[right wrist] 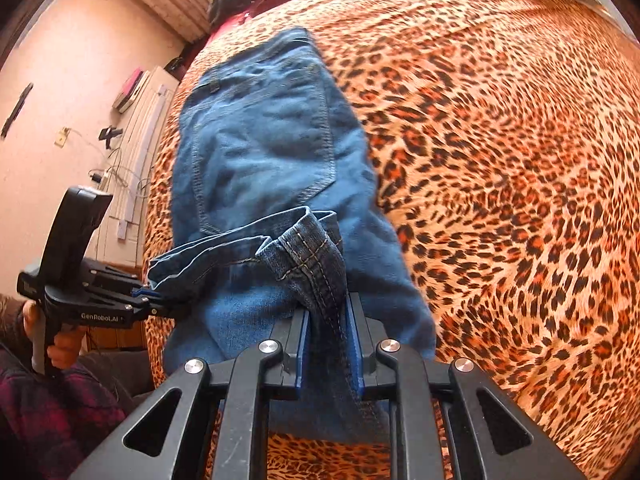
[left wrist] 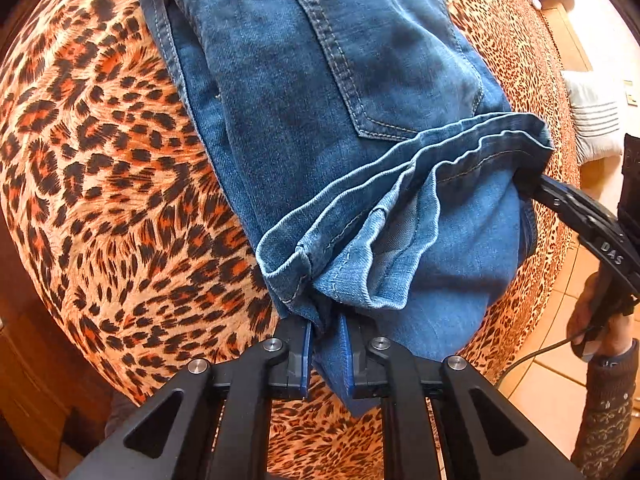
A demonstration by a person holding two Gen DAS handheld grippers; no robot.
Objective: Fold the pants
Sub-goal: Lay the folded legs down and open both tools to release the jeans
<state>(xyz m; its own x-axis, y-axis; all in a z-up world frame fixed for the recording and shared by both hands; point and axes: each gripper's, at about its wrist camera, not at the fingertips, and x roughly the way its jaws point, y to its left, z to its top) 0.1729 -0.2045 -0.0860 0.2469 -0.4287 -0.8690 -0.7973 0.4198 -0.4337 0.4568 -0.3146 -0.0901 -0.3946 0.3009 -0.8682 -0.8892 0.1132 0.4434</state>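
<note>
On the leopard-print bedspread (left wrist: 100, 168) lie the blue denim pants (left wrist: 304, 92), back pocket (left wrist: 384, 48) upward, their hem ends raised over the lower layer. Left gripper (left wrist: 326, 354): blue-padded fingers (left wrist: 306, 356) clamped on one hem corner. Right gripper (right wrist: 328, 354): fingers (right wrist: 354, 344) pressed together on the opposite hem corner, the stitched seam running between them. Between both grips the hems (left wrist: 408, 168) hang bunched and slack.

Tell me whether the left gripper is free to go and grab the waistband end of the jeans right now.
Probably not. The left gripper is shut on the hem end of the jeans, and the right gripper clamps the same end. The waistband end lies far across the leopard-print bedspread; the left would have to let go first.
</note>
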